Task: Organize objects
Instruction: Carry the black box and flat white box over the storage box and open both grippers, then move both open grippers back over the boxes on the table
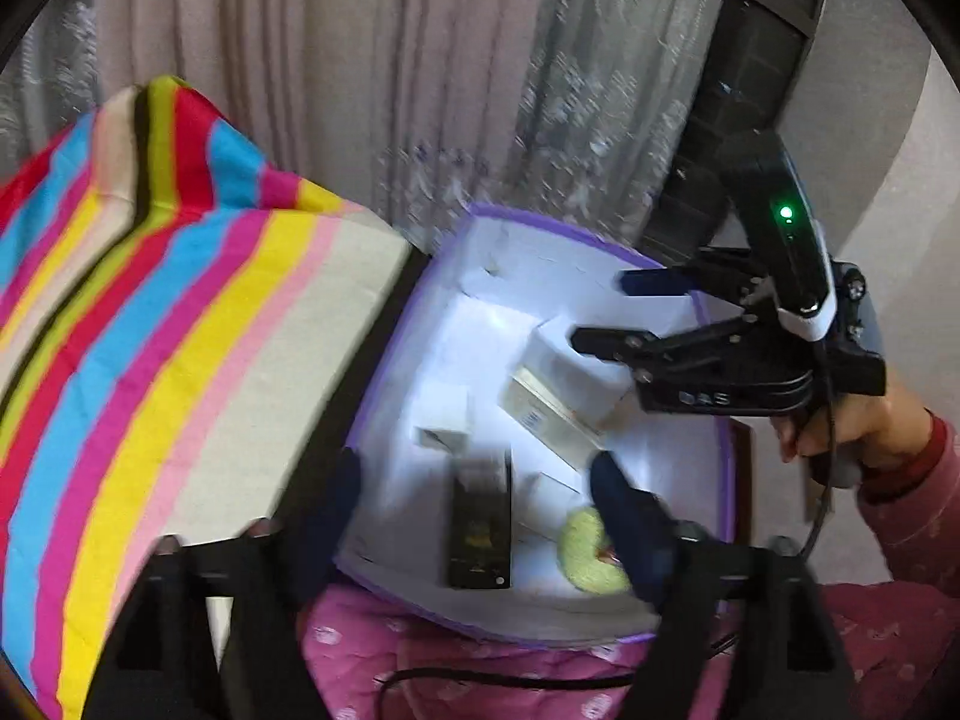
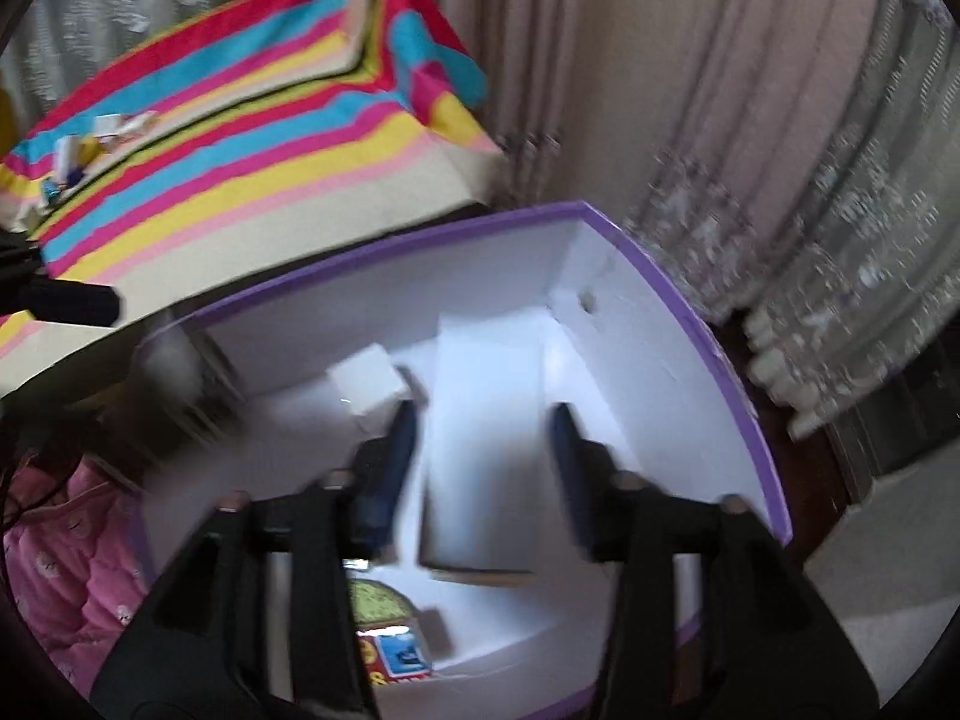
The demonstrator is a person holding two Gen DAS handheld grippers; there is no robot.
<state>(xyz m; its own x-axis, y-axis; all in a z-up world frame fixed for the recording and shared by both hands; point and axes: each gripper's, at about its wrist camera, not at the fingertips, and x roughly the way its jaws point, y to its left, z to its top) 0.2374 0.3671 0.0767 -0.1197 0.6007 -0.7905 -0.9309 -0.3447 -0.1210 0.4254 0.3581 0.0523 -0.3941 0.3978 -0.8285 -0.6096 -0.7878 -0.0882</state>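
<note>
A purple-rimmed box with a white inside [image 1: 414, 324] [image 2: 678, 294] holds several items: a black carton [image 1: 480, 522], a cream carton [image 1: 549, 417], small white boxes [image 1: 444, 414], a green round pouch [image 1: 585, 552] and a colourful packet [image 2: 396, 654]. My left gripper [image 1: 474, 480] is open and empty over the box's near end. My right gripper [image 2: 483, 444] [image 1: 600, 312] is open inside the box, its fingers on either side of a white box [image 2: 486, 438]. I cannot tell if they touch it.
A rainbow-striped cloth covers a table [image 1: 180, 312] [image 2: 240, 150] left of the box, with small items [image 2: 90, 144] at its far end. Curtains [image 1: 420, 60] hang behind. Pink quilted fabric [image 1: 480, 678] lies under the box's near edge. A dark cabinet [image 1: 750, 90] stands at the right.
</note>
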